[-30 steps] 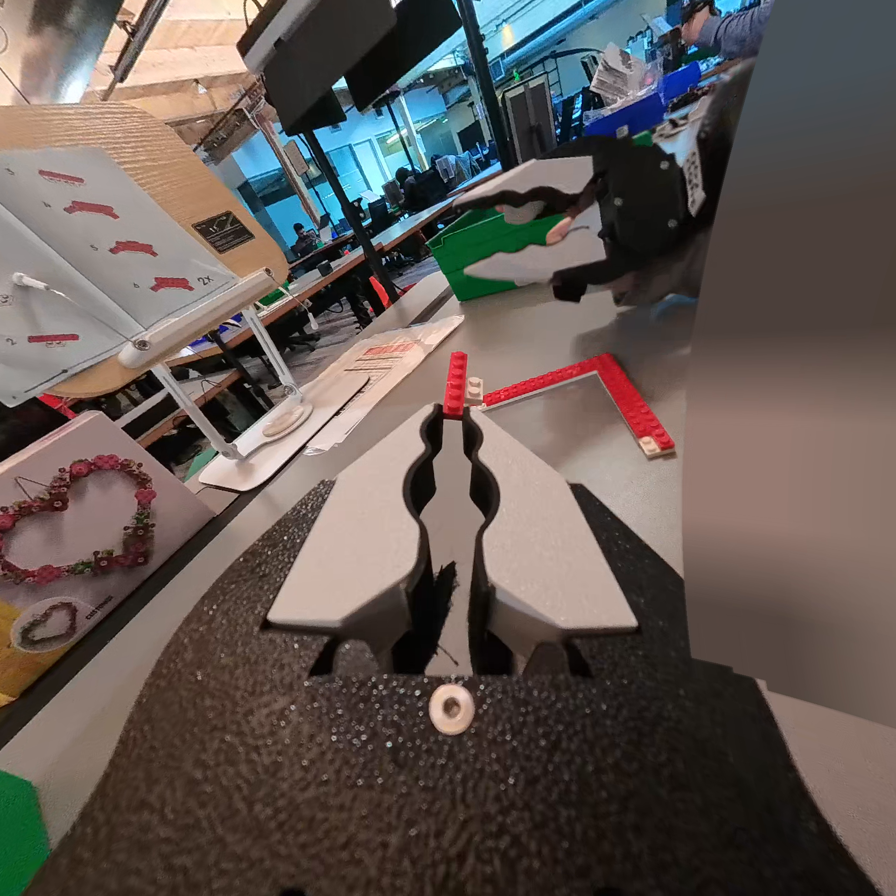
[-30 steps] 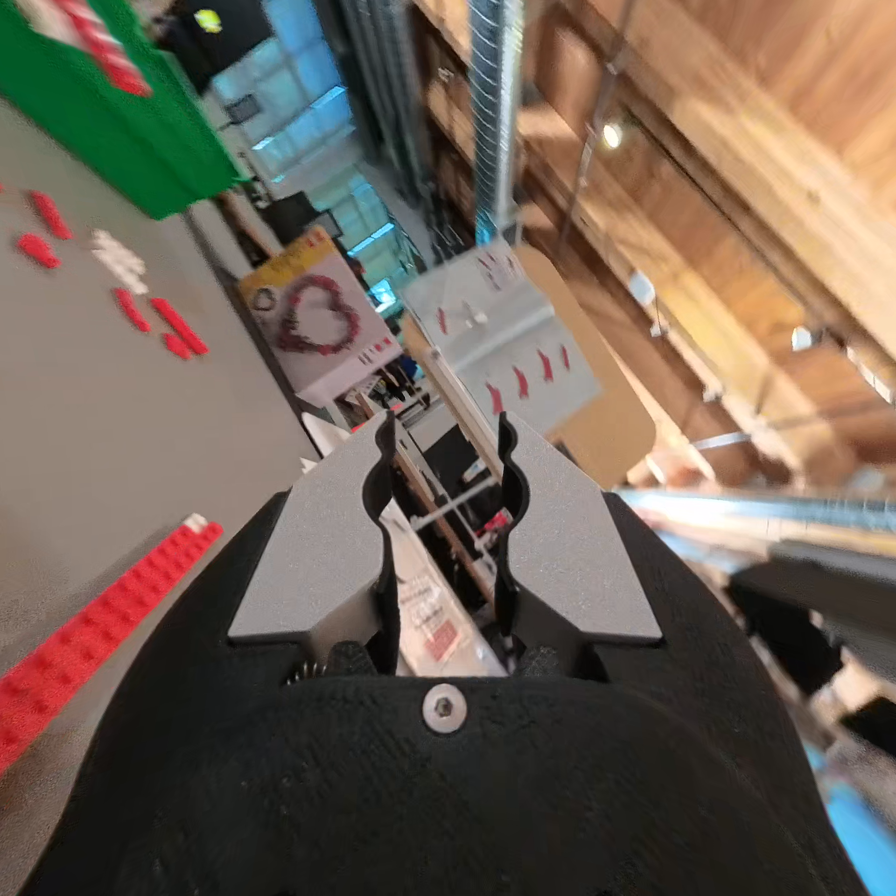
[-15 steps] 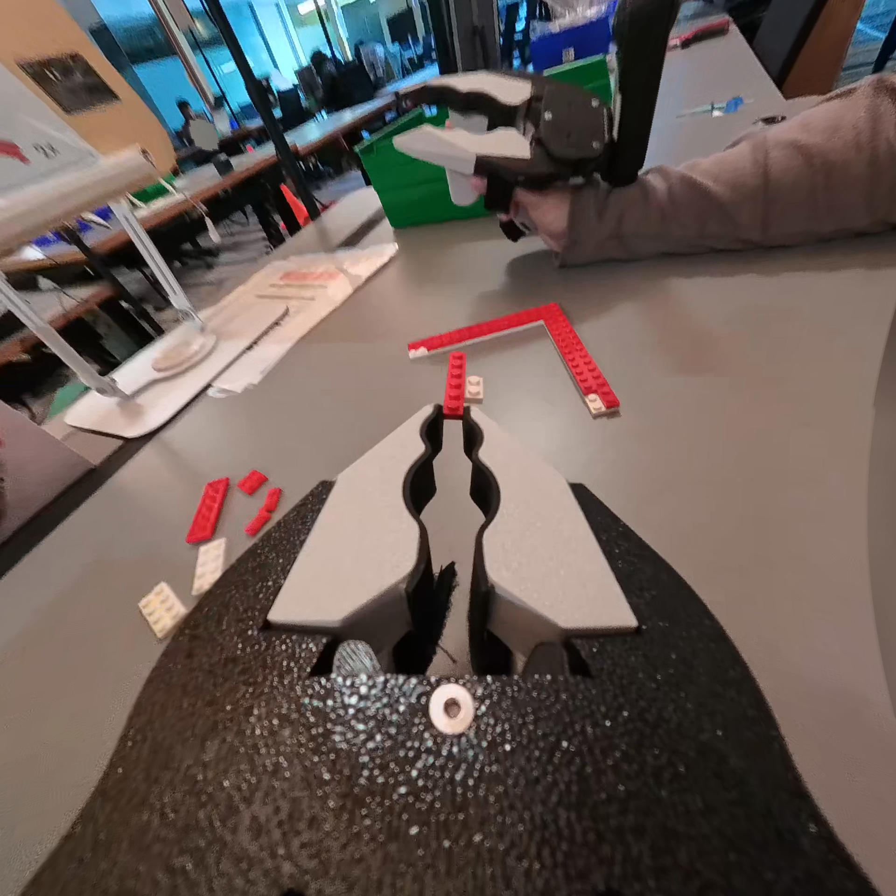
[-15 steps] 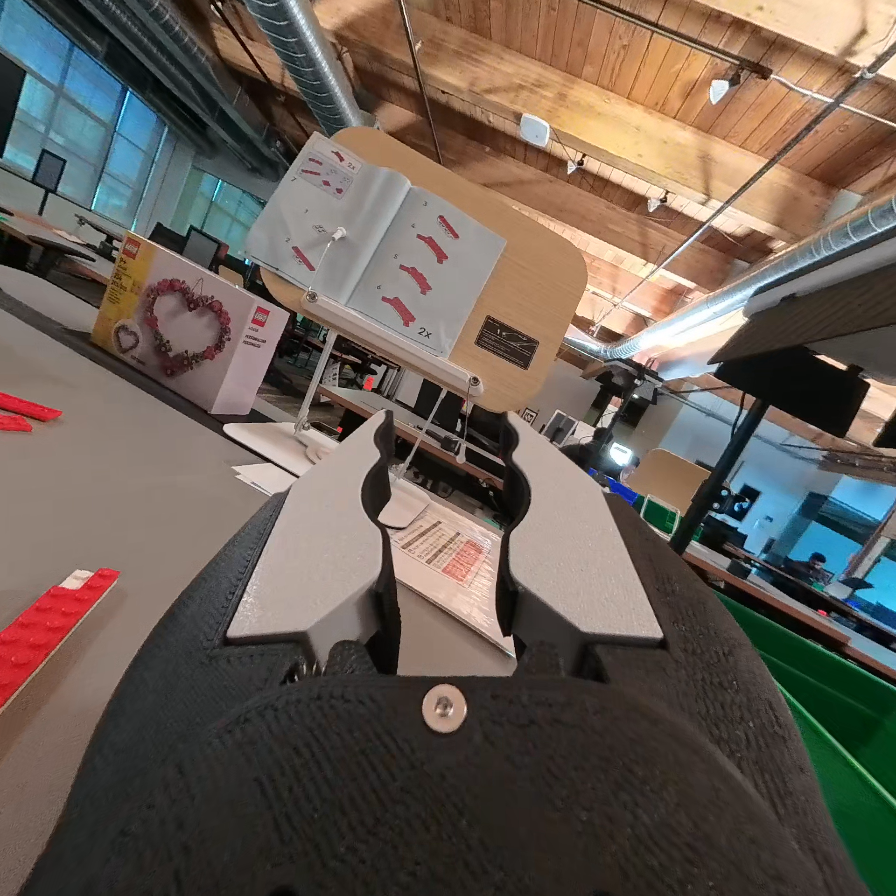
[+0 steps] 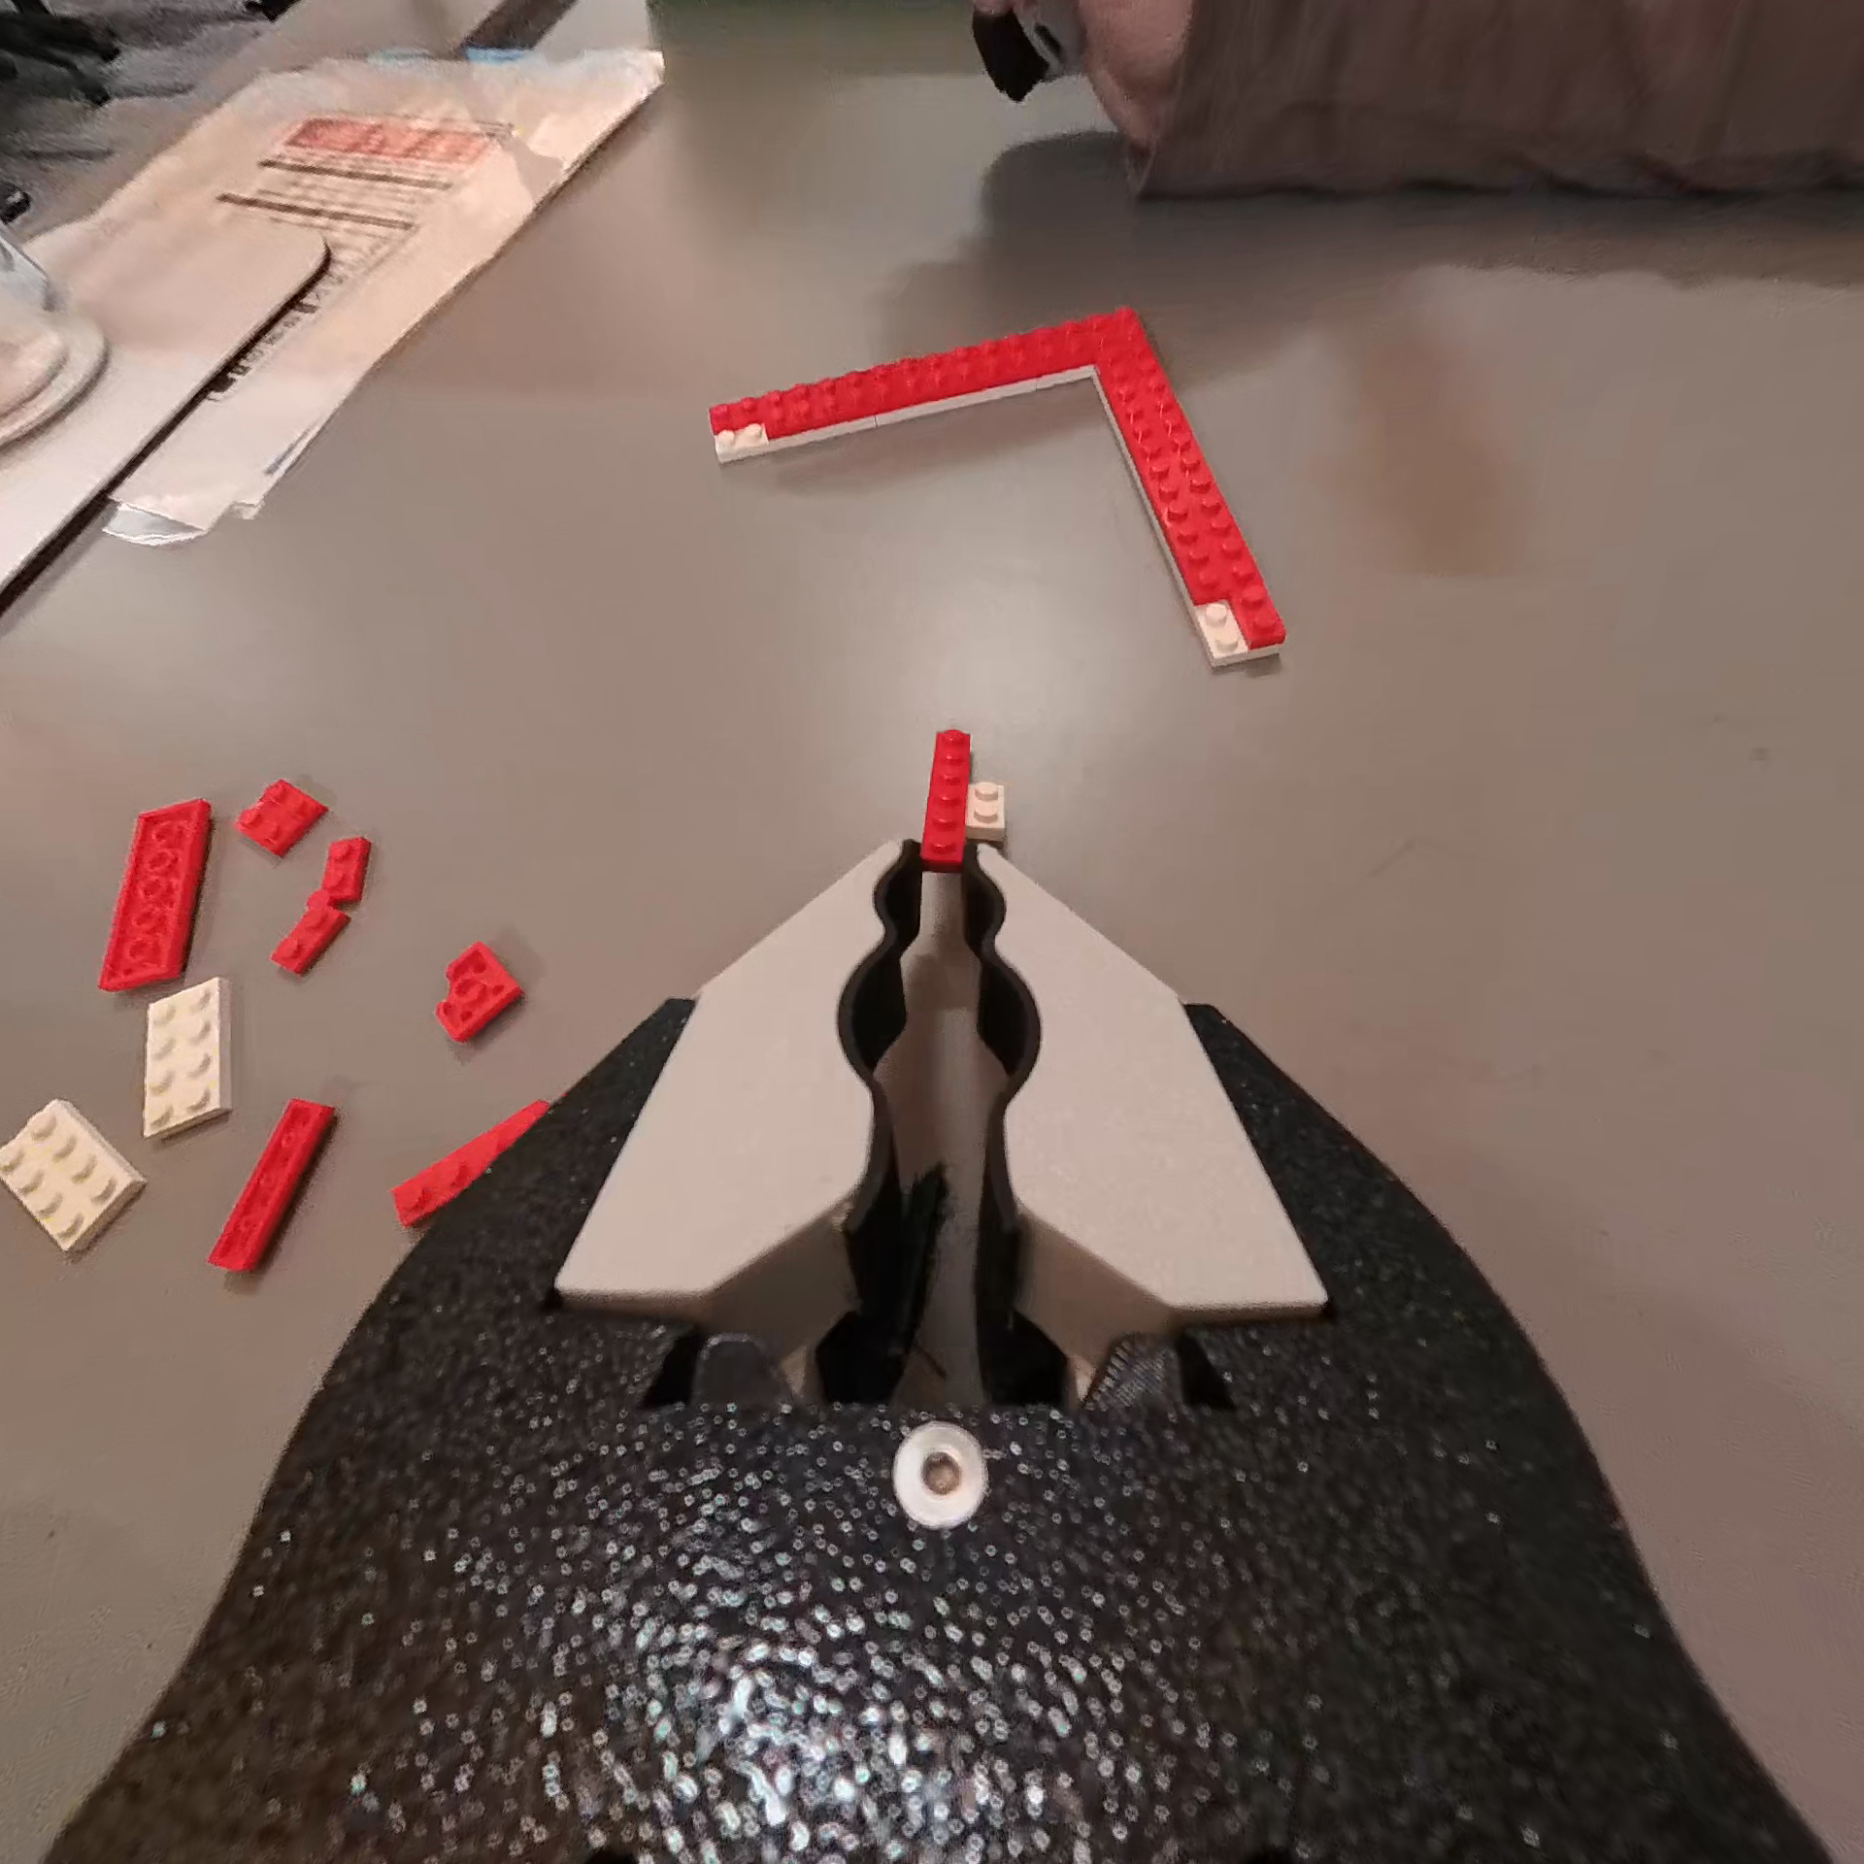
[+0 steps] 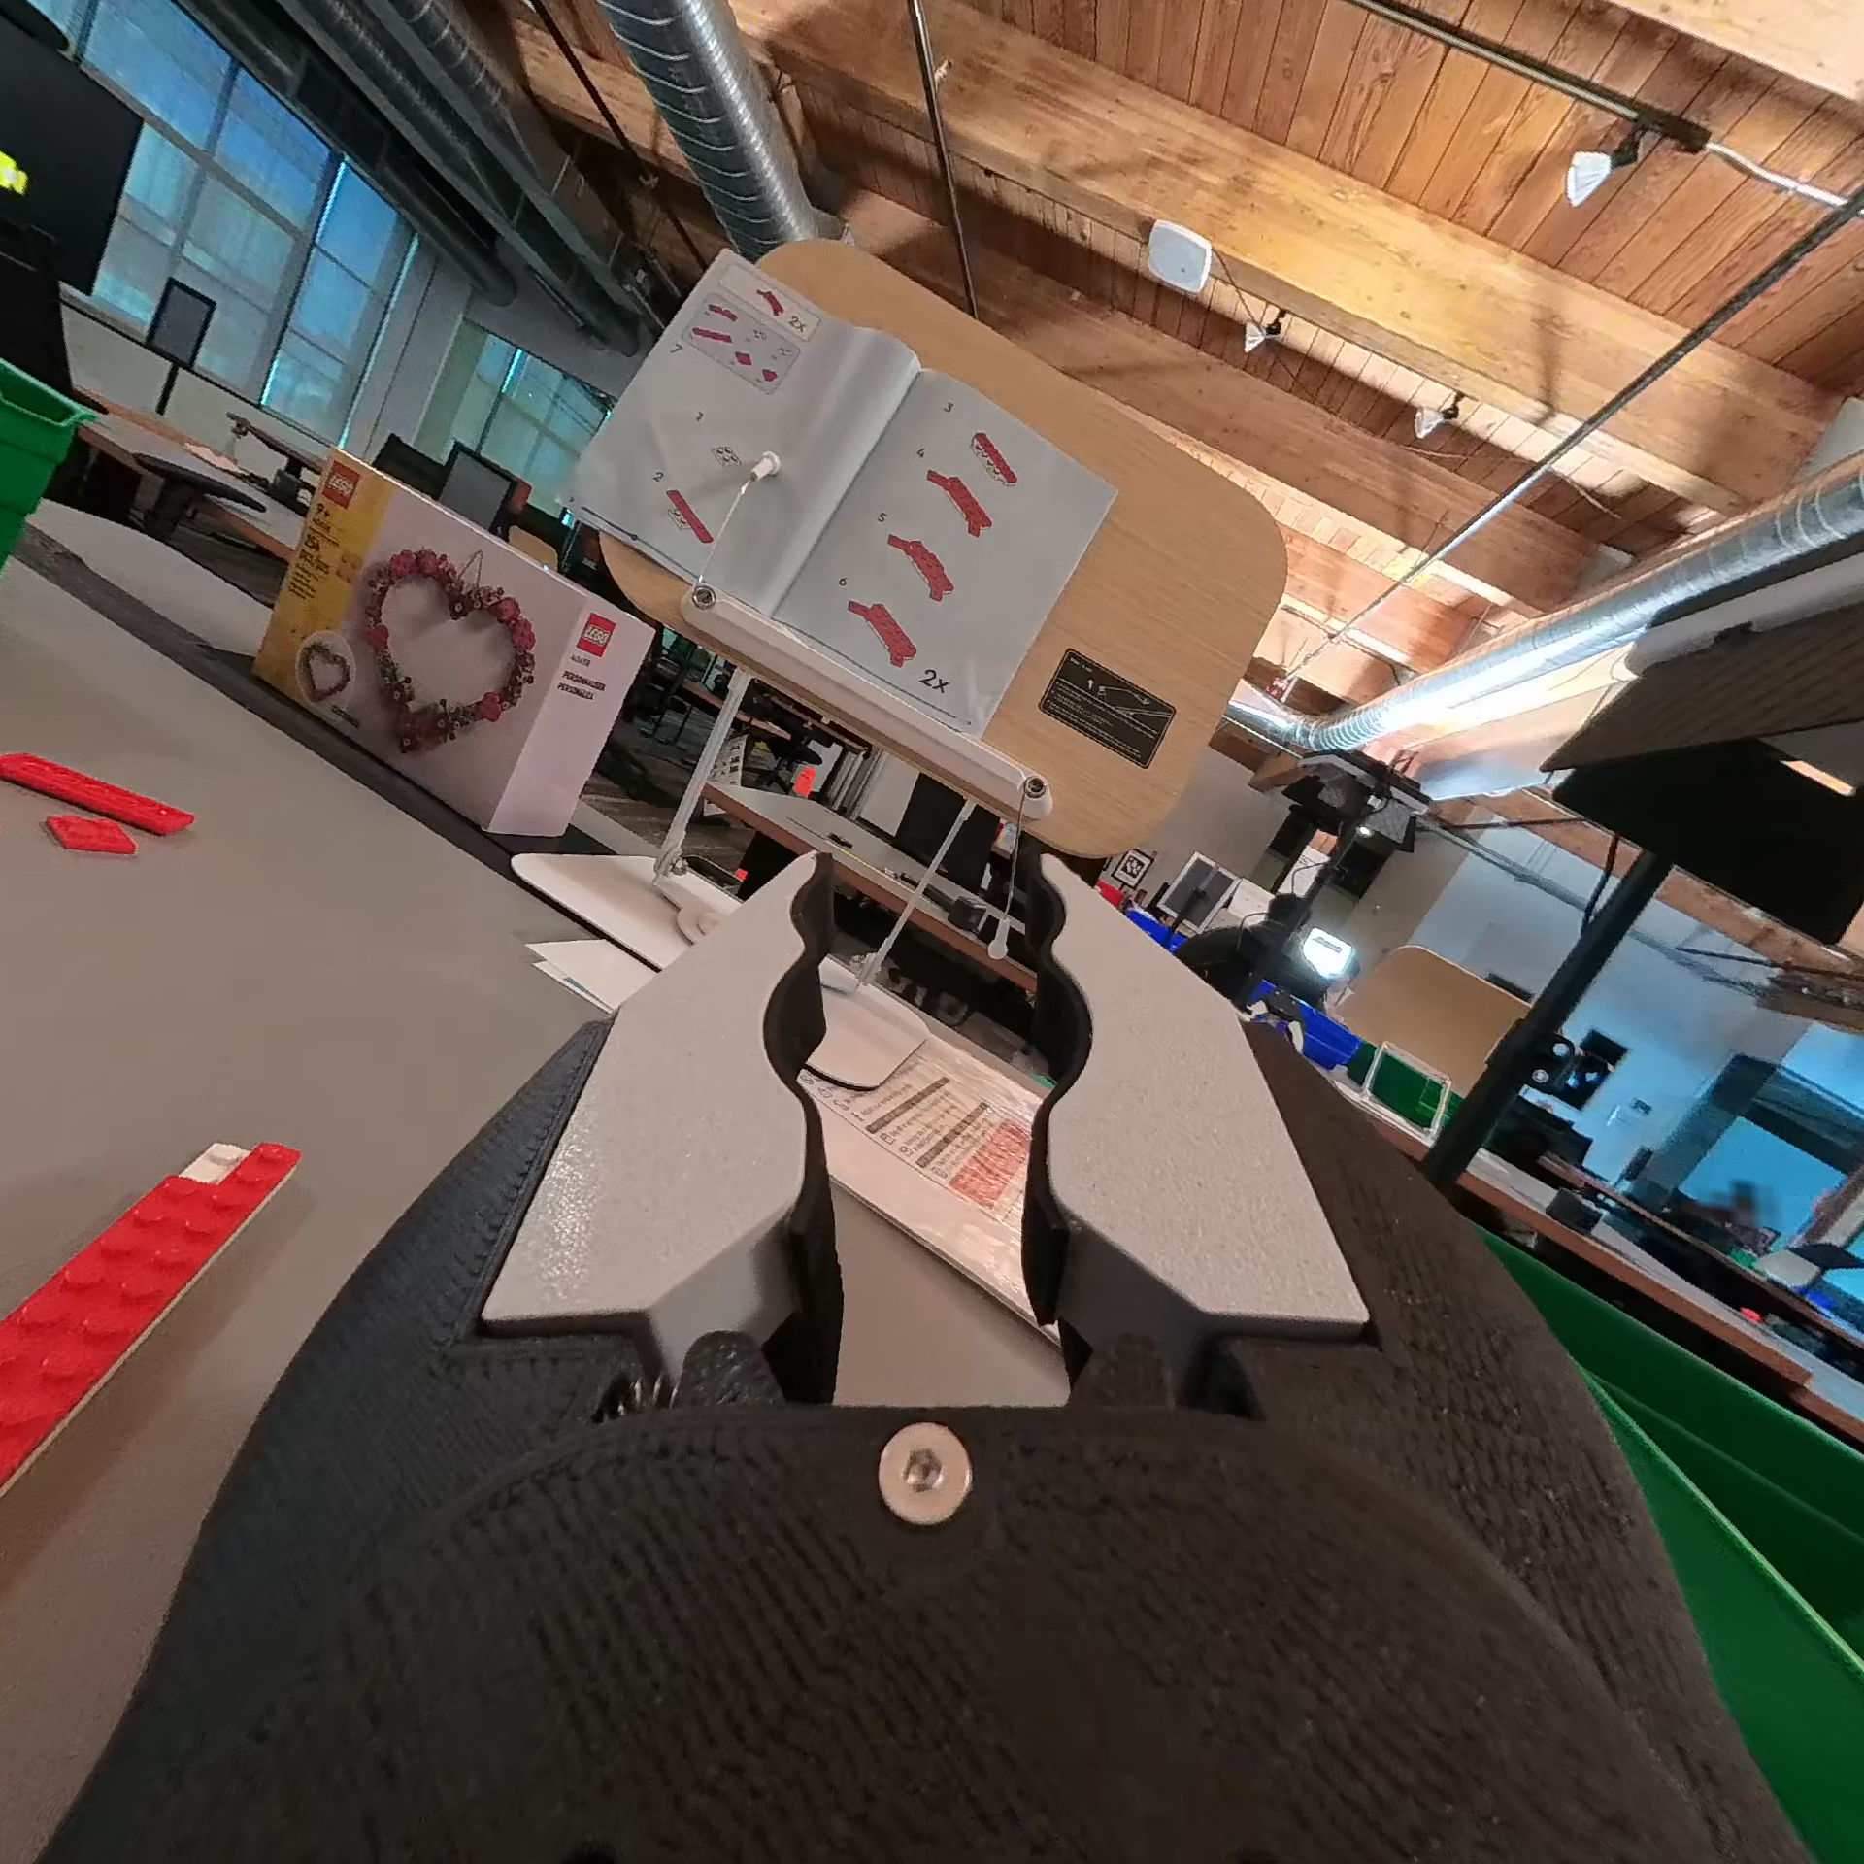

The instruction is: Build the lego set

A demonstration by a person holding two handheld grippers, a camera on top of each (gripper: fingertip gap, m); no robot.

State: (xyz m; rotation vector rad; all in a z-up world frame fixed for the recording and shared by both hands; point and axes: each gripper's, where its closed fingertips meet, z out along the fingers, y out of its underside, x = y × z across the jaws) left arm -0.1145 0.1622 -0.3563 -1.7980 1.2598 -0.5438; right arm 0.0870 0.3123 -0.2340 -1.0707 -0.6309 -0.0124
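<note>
A left gripper [image 5: 948, 857] pinches a small red-and-white Lego piece [image 5: 953, 797] above a grey table [image 5: 605, 605], while the right gripper [image 6: 928, 888] rests empty with its fingers spread apart.

The held piece, a narrow red plate with a white stud plate beside it, juts forward from the closed fingertips, short of an L-shaped frame [image 5: 1110, 393] of red plates on white lying flat on the table. To the left lie eight loose red plates [image 5: 156, 893] and two white ones [image 5: 187, 1054]. The right gripper points low across the table at an instruction booklet [image 6: 847, 504] open on a wooden stand [image 6: 1160, 625], beside one branded box [image 6: 454, 646] picturing a flower heart. A green bin [image 6: 1715, 1513] sits at right; a printed paper bag [image 5: 333, 202] lies beyond the loose plates.
</note>
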